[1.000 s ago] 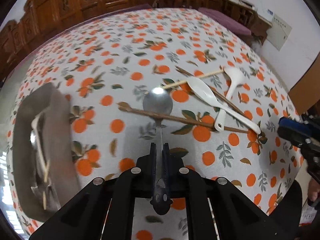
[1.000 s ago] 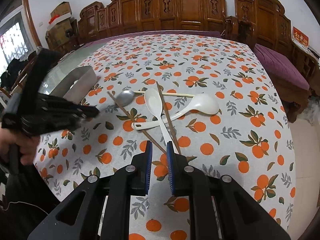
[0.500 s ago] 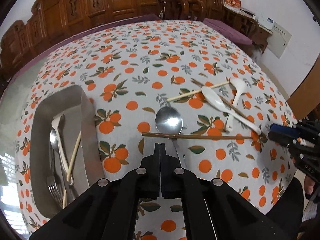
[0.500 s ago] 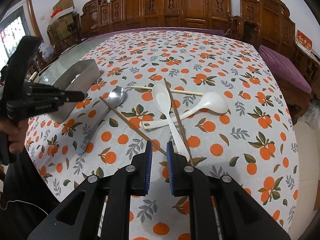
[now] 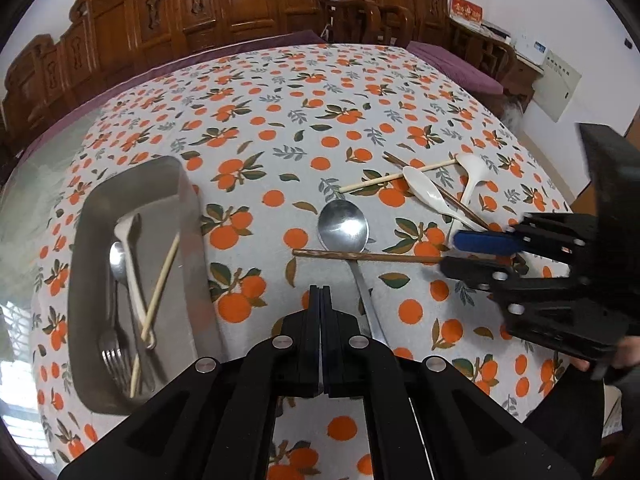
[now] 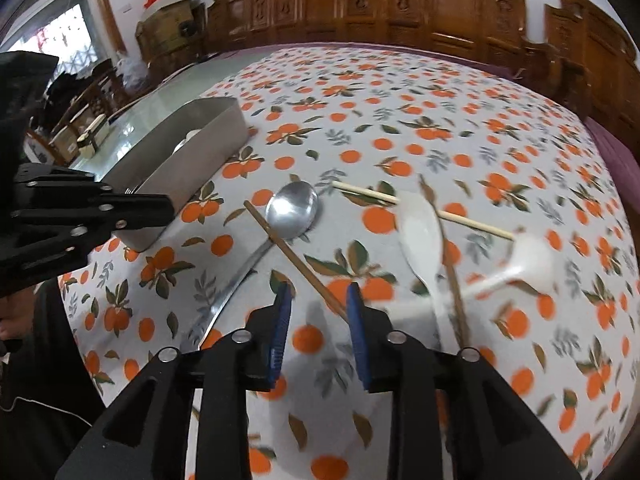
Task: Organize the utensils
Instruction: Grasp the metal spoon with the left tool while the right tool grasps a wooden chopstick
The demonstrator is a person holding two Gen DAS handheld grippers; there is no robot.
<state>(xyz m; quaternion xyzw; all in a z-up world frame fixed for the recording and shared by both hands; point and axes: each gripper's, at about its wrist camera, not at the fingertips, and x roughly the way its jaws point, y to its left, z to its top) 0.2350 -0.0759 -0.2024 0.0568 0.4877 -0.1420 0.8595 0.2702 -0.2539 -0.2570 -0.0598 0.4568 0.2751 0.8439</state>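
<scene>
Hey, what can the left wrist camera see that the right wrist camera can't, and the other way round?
Only the left wrist view looks into the metal tray: a fork, a white spoon and a pale chopstick lie inside.

Only the right wrist view shows the cardboard boxes in the room's corner, and the right claw head-on, its jaws opening around the near end of the brown chopstick.

Both show the metal spoon under that brown chopstick, the two white spoons, and the shut, empty left claw.
</scene>
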